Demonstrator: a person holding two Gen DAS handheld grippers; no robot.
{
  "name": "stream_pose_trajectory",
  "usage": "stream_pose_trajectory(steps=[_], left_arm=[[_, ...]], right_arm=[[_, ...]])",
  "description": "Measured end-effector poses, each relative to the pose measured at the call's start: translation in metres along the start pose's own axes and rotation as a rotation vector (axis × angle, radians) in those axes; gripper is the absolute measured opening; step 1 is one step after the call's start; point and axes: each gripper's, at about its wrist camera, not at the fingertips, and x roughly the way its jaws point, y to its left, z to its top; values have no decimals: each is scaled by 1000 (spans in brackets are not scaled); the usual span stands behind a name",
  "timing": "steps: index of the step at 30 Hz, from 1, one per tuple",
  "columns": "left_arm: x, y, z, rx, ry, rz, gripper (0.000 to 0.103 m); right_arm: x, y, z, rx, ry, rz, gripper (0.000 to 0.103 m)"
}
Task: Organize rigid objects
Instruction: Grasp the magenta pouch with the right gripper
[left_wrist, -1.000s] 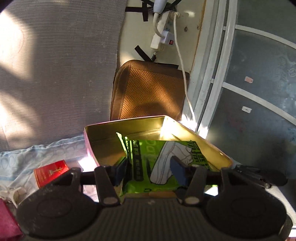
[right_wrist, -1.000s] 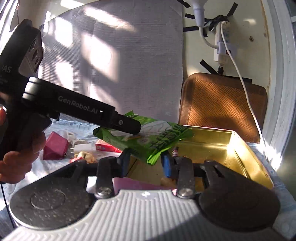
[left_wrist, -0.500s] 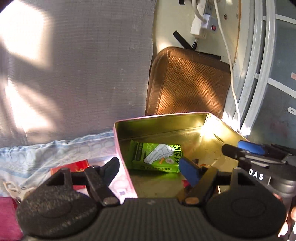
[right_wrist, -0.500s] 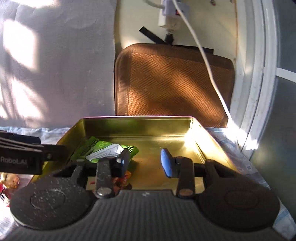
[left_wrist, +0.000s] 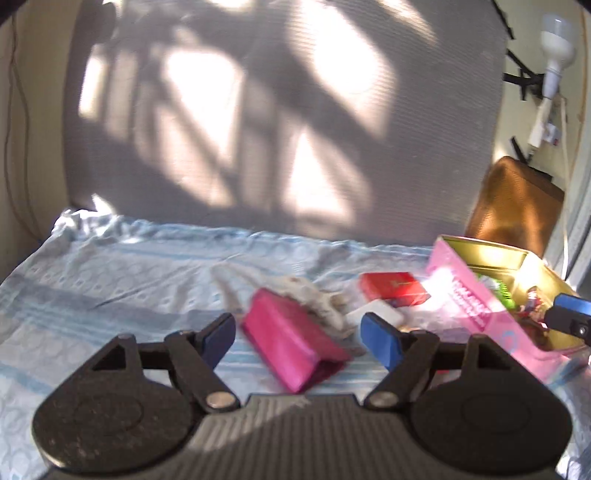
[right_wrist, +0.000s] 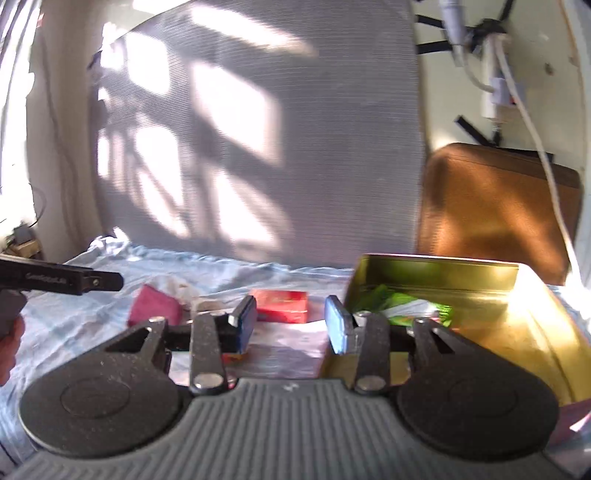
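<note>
Two grippers: both empty, jaws apart, nothing between the pads.
Left gripper (left_wrist: 297, 338): jaws just widened, now spread well apart; aimed down at the magenta box (left_wrist: 293, 341).
Right gripper (right_wrist: 291, 325): jaws lately opened a little, a moderate gap; hovers at the near left corner of the gold tin (right_wrist: 532, 328).
Magenta box: lies on the blue bedsheet (left_wrist: 110, 273), directly ahead of the left gripper; long axis slants from far left to near right across the jaw gap, though blur softens its edges.
Red box (left_wrist: 393, 288): farther back, just beside the tin's pink wall.
Green packet (right_wrist: 402, 304): already inside the tin.
Nearer hand: left, clearly.
Coming move: probably a roll of the left wrist, so the pads meet the box's long sides.
</note>
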Motion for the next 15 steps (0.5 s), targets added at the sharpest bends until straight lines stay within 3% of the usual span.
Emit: stream_pose_trajectory(steps=[4, 7, 11, 12, 15], left_arm=[[0, 50, -15, -76, 6, 68, 77], [5, 71, -30, -109, -10, 115, 77], [18, 93, -55, -167, -1, 154, 77], [21, 97, -56, -192, 30, 153, 75], [16, 103, -56, -213, -15, 137, 80]], right_arm=[[54, 57, -1, -82, 89, 143, 45], [106, 84, -1, -45, 178, 217, 58], [168, 108, -1, -15, 250, 142, 75], [181, 109, -1, -14, 269, 122, 76], [216, 105, -6, 12, 371, 127, 77]])
